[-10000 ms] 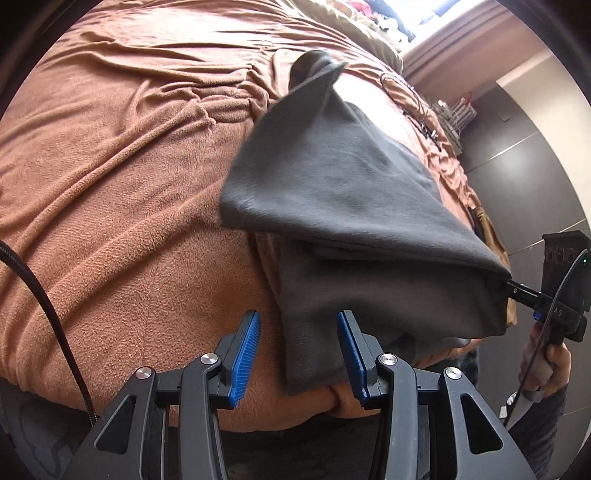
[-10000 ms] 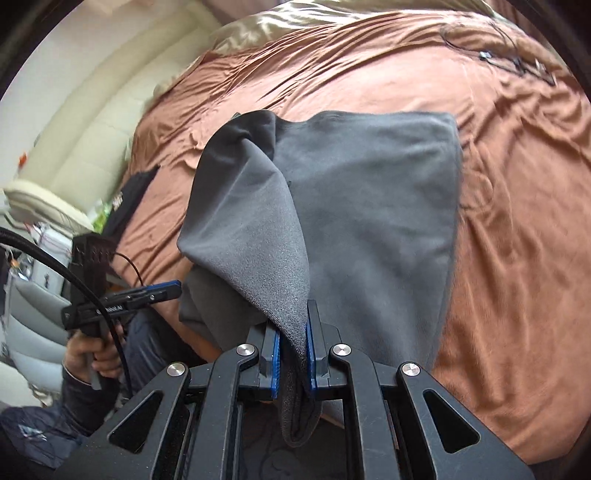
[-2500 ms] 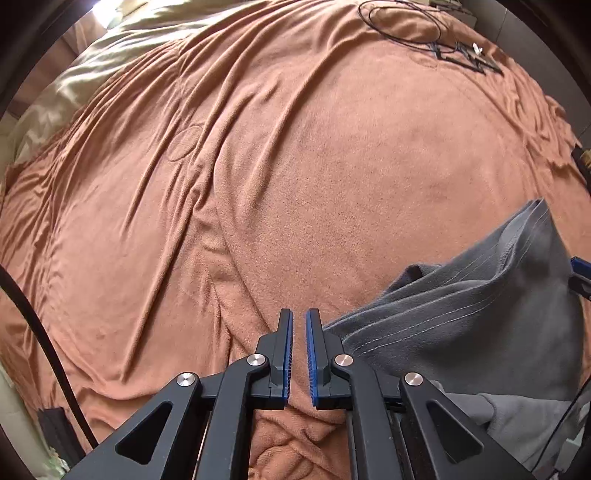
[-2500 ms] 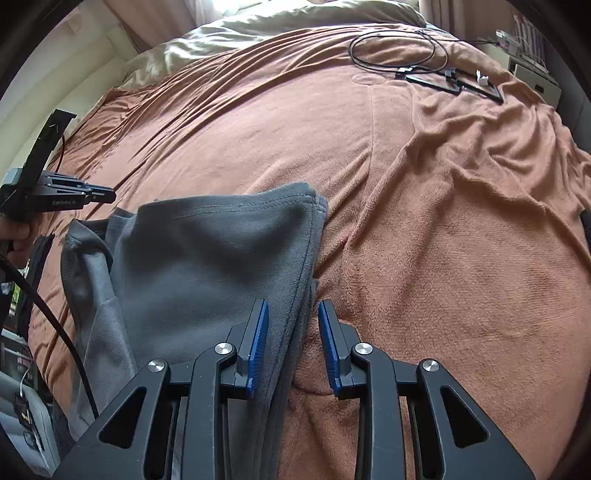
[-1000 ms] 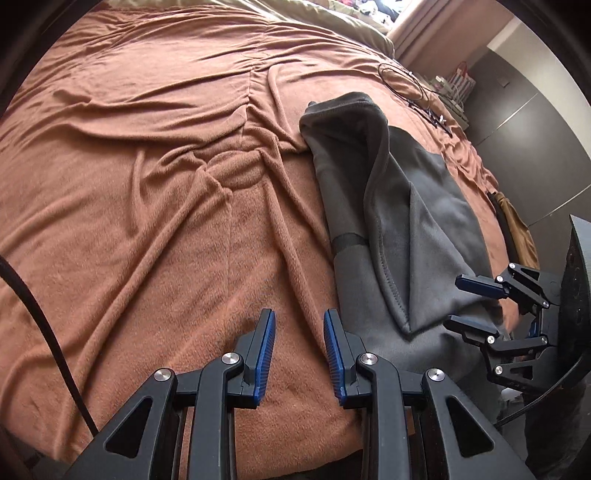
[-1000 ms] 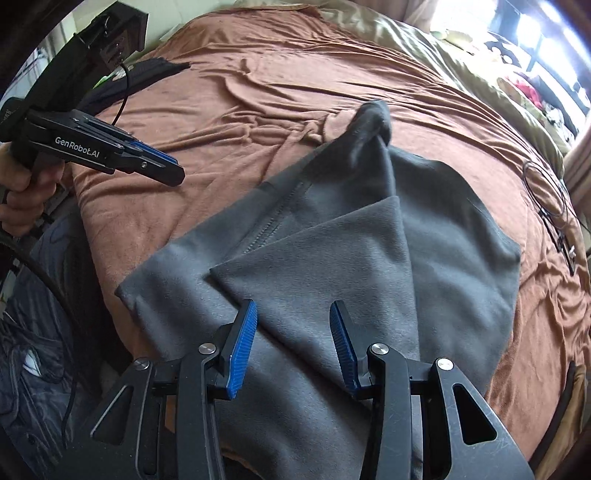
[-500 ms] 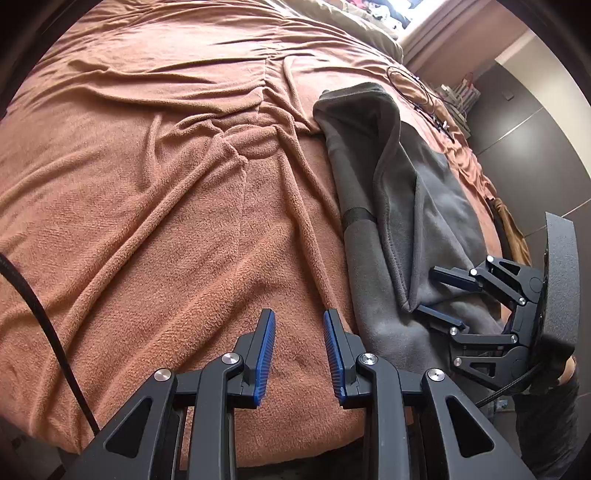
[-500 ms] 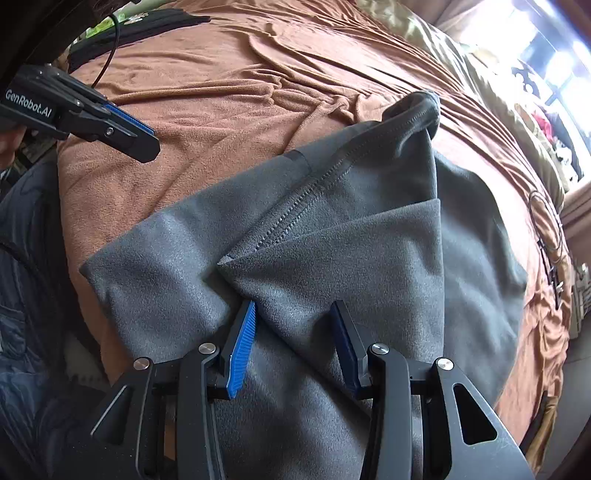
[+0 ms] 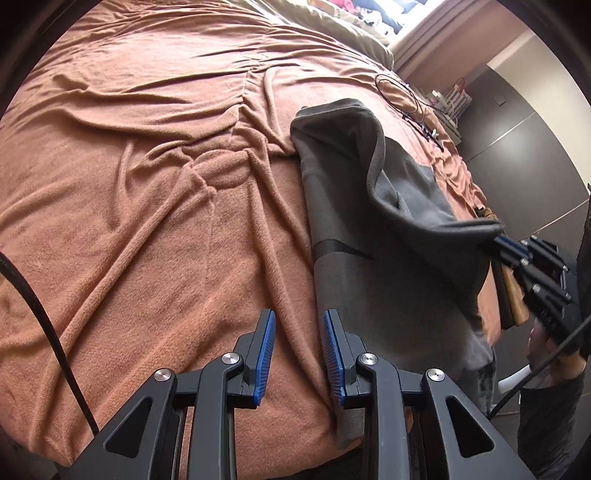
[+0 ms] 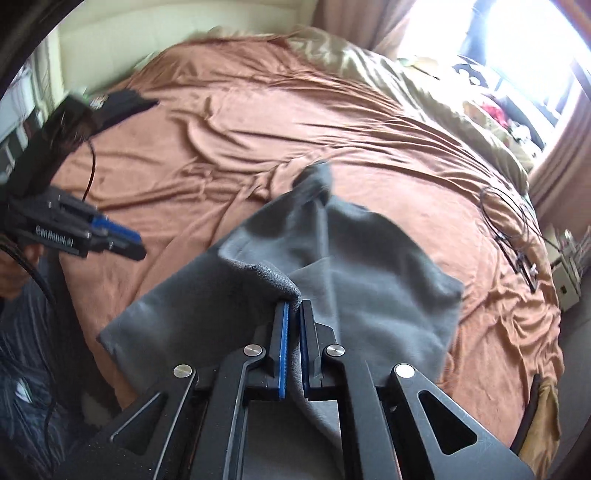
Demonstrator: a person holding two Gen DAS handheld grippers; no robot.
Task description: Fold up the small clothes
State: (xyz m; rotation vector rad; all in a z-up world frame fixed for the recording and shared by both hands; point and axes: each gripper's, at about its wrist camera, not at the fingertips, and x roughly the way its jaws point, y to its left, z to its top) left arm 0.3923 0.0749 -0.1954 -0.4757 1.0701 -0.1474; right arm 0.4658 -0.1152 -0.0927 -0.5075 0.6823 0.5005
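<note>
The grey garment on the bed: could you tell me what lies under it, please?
Under the grey garment lies the brown blanket, bare all around it. The right claw pinches and lifts one corner; whatever else the cloth covers is hidden.

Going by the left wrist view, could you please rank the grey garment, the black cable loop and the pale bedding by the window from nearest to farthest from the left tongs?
From the left tongs:
1. Grey garment: just right of the tongs, its near edge beside the right pad.
2. Black cable loop: far right on the brown blanket, beyond the garment.
3. Pale bedding: farthest, along the top edge by the window.
</note>
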